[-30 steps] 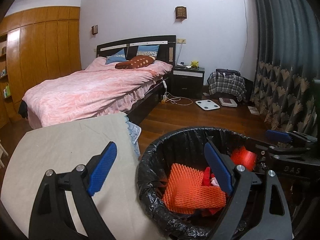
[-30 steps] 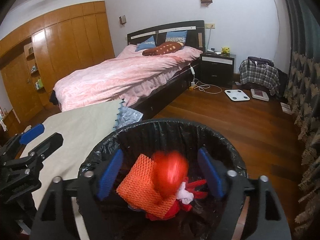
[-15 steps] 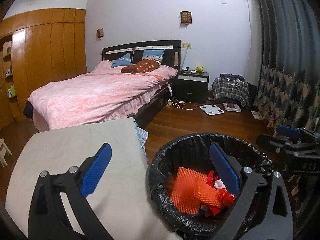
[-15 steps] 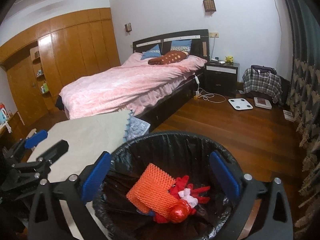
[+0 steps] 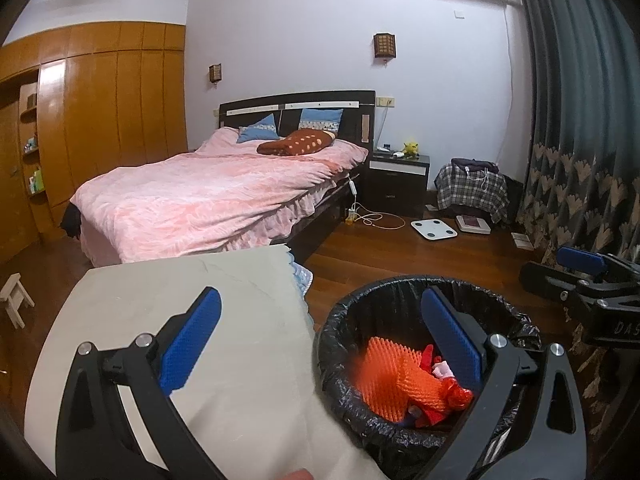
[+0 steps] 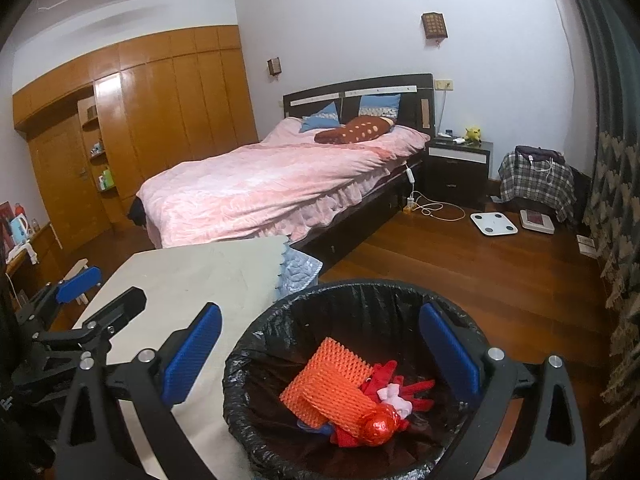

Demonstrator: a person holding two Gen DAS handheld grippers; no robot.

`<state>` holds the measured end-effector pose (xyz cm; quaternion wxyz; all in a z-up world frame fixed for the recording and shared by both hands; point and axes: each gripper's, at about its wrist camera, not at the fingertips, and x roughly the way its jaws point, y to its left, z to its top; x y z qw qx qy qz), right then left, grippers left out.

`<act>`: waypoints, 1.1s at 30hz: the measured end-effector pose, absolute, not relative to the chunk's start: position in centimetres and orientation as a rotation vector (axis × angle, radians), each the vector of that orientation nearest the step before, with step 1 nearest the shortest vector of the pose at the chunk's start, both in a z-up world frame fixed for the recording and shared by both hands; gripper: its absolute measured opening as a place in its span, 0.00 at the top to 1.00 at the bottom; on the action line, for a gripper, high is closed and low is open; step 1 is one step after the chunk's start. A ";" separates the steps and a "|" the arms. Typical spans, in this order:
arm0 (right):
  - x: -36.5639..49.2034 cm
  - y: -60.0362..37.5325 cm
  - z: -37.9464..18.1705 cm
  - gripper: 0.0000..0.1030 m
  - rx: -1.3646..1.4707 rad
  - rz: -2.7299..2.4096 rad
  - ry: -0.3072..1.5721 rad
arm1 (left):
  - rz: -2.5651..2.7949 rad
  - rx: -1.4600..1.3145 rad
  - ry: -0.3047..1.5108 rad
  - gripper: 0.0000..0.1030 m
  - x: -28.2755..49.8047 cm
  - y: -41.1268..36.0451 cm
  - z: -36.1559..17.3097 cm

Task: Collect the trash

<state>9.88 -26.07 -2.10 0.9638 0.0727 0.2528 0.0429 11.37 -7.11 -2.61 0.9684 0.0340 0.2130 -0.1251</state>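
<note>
A round bin lined with a black bag (image 5: 340, 328) (image 6: 256, 332) stands on the wood floor beside a cloth-covered table (image 5: 160, 304) (image 6: 192, 272). Inside lie an orange foam net (image 5: 396, 376) (image 6: 328, 384), a shiny red ball (image 6: 380, 426) and red and white scraps. My left gripper (image 5: 320, 340) is open and empty, straddling the table edge and the bin. My right gripper (image 6: 320, 344) is open and empty above the bin. Each gripper also shows in the other's view, the right one (image 5: 580, 276) and the left one (image 6: 80, 300).
A bed with a pink cover (image 5: 224, 196) stands behind the table. A dark nightstand (image 5: 398, 184), a plaid-covered stool (image 5: 472, 192), a white scale (image 5: 434, 229) and a cable lie on the floor beyond. Curtains (image 5: 580, 160) hang at the right. A wardrobe (image 5: 100, 120) fills the left wall.
The red ball dropped from between my right gripper's fingers into the bin. Both grippers have risen and drawn back from the bin.
</note>
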 end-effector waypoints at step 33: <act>8.1 -24.9 -0.2 0.06 0.118 0.100 0.477 | -0.241 0.057 0.388 0.05 9.2 -6.1 -0.7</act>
